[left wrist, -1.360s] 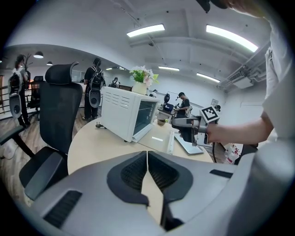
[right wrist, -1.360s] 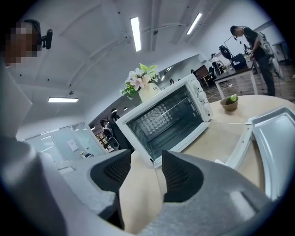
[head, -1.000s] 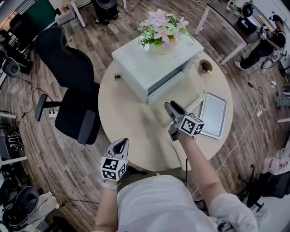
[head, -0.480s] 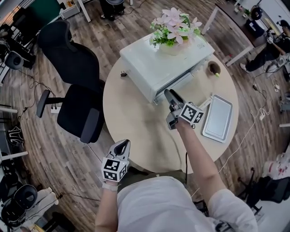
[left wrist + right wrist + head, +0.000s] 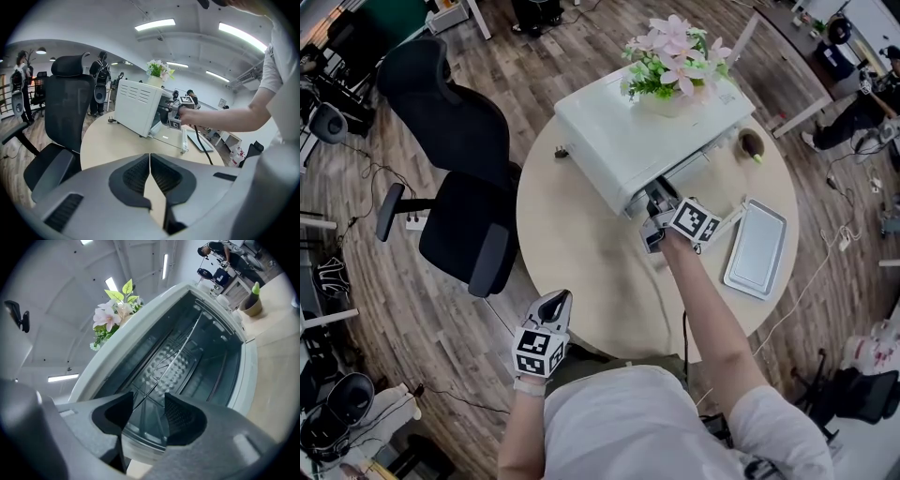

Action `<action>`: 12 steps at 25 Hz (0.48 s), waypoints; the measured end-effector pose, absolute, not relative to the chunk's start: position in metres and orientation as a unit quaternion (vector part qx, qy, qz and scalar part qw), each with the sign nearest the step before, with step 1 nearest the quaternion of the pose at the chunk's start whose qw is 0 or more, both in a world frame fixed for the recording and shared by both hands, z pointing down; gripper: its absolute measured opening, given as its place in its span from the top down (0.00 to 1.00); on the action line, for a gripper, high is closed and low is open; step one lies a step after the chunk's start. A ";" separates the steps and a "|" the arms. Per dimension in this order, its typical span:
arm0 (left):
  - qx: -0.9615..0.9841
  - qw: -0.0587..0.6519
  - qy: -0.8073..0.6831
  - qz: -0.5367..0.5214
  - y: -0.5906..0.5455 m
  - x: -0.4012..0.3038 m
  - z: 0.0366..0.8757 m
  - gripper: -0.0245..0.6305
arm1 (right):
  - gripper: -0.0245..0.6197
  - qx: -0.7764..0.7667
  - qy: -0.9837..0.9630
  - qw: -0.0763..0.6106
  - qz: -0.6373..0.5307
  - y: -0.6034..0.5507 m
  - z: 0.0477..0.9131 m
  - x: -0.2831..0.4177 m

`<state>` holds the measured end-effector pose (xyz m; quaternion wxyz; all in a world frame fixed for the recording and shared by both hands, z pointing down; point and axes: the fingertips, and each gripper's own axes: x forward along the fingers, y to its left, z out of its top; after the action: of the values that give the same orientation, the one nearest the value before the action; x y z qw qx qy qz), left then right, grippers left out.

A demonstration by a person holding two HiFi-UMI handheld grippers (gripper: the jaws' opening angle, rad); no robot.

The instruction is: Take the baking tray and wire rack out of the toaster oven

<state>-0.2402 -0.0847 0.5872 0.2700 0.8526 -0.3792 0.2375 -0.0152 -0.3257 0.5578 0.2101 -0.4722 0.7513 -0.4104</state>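
The white toaster oven [image 5: 642,131] stands on the round table with its glass door [image 5: 169,137] folded down. My right gripper [image 5: 656,204] is at the oven's mouth, level and open. In the right gripper view the wire rack [image 5: 174,359] sits inside the cavity. Its near edge shows in the gap of the right gripper [image 5: 148,401], and neither pad presses on it. The baking tray [image 5: 757,248] lies flat on the table, right of the oven. My left gripper [image 5: 555,300] hangs shut at the table's near edge, empty, far from the oven [image 5: 137,105].
A vase of pink flowers [image 5: 675,52] stands on top of the oven. A small potted plant [image 5: 751,143] sits at the table's far right. A black office chair [image 5: 455,187] is close to the table's left side. The oven's plug [image 5: 562,152] lies by its left corner.
My right gripper has moved from over the middle of the table up to the oven's open mouth and rolled a little. The left gripper has stayed at the near edge.
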 end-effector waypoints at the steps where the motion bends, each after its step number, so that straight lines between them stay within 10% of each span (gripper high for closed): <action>1: 0.852 0.271 -0.379 0.238 -0.085 -0.240 0.588 0.97 | 0.66 -0.471 0.753 0.209 -0.410 -0.329 0.558 -0.017; 12: 0.850 0.271 -0.380 0.246 -0.090 -0.243 0.588 0.97 | 0.66 -0.455 0.778 0.193 -0.388 -0.356 0.557 -0.031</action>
<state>-0.2433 -0.0904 0.5883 0.2715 0.8496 -0.3796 0.2458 -0.0313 -0.3564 0.5574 0.1931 -0.4548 0.7778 -0.3884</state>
